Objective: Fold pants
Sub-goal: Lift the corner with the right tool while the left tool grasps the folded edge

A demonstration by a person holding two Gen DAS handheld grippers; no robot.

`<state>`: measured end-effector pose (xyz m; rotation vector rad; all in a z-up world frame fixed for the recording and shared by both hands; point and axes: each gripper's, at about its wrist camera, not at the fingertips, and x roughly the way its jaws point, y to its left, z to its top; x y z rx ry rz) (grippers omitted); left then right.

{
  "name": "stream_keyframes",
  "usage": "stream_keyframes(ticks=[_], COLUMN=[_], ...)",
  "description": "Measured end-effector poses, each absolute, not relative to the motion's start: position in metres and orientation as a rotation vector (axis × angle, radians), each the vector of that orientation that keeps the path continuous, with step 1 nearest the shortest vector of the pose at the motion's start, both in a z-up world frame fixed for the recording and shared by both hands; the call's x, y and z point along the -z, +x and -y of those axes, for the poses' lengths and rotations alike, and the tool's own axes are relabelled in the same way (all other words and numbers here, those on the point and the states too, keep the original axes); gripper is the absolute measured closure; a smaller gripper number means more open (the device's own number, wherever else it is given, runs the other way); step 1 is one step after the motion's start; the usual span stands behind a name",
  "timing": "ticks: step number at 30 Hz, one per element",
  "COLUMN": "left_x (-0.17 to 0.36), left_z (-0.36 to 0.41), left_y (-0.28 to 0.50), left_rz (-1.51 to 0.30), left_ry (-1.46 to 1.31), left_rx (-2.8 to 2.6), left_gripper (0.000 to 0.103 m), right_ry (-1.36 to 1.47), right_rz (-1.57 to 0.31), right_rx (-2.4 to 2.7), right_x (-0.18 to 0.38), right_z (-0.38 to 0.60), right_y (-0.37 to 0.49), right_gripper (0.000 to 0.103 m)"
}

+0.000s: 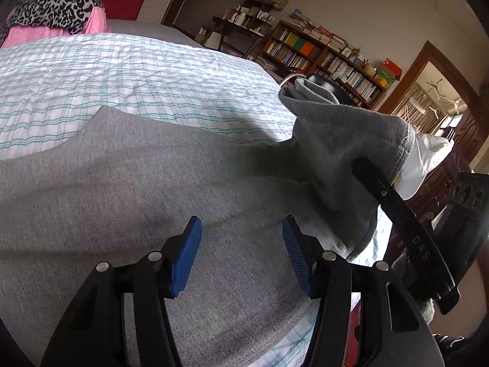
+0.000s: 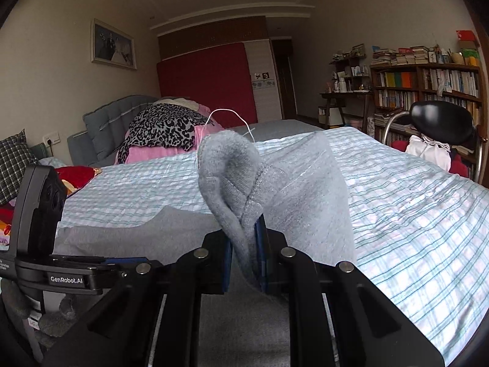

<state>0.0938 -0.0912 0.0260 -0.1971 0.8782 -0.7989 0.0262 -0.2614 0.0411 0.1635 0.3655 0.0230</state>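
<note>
Grey pants [image 1: 146, 183] lie spread on the bed's checked sheet [image 1: 122, 67]. My left gripper [image 1: 243, 250] hovers just over the grey cloth, open, and its blue pads [image 1: 188, 257] stand apart with nothing pinched between them. To its right, one corner of the pants [image 1: 342, 128] is lifted off the bed and folded upward. My right gripper [image 2: 246, 244] is shut on that bunched grey edge [image 2: 229, 177], which stands up between its pads with a loose white thread on top. The rest of the pants [image 2: 128, 229] stays flat at the left.
A heap of leopard-print and pink clothes [image 2: 165, 131] sits at the head of the bed. A black-backed chair [image 2: 440, 125] with a white garment and a bookshelf [image 2: 428, 85] stand past the bed's right edge. The left gripper's housing [image 2: 39, 214] is close on the left.
</note>
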Motion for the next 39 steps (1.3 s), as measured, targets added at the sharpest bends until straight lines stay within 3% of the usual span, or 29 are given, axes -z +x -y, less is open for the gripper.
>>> stream_keyframes(ticks=[9,18,31,32,34,35,36,39], left_x=[-0.005,-0.011,-0.007,-0.007,-0.01,-0.011,-0.012,-0.016], left_z=[0.061,0.084,0.146,0.147,0.149,0.148,0.146,0.137], left_y=[0.112,0.121,0.138,0.139,0.138,0.137,0.137,0.133], left_rz=[-0.967,-1.004,-1.11,-1.105,-1.085,-1.073,-1.066,-1.04], left_ry=[-0.398,-0.404,-0.39,-0.396,-0.379,-0.36,-0.349,-0.364], left_rx=[0.863,0.945,1.031,1.03,1.011,0.994,0.975,0.965], left_gripper=[0.036,0.027,0.026,0.028,0.049,0.069,0.079,0.085], right_ry=[0.102,0.033,0.028,0.03,0.033,0.036,0.038,0.045], right_rz=[-0.545,-0.531,-0.501,-0.5,-0.494,-0.49,-0.487,-0.478], right_rx=[-0.1,-0.122,-0.171,-0.173,-0.176,-0.178,-0.181,-0.196], right_x=[0.014,0.025,0.031,0.03,0.028,0.027,0.026,0.024], right_z=[0.221,0.216,0.232,0.233,0.235,0.236,0.237,0.238], right_y=[0.027,0.016,0.002,0.002,0.004,0.003,0.003,0.002], right_gripper=[0.089,0.089,0.089,0.089,0.089,0.089,0.089,0.089])
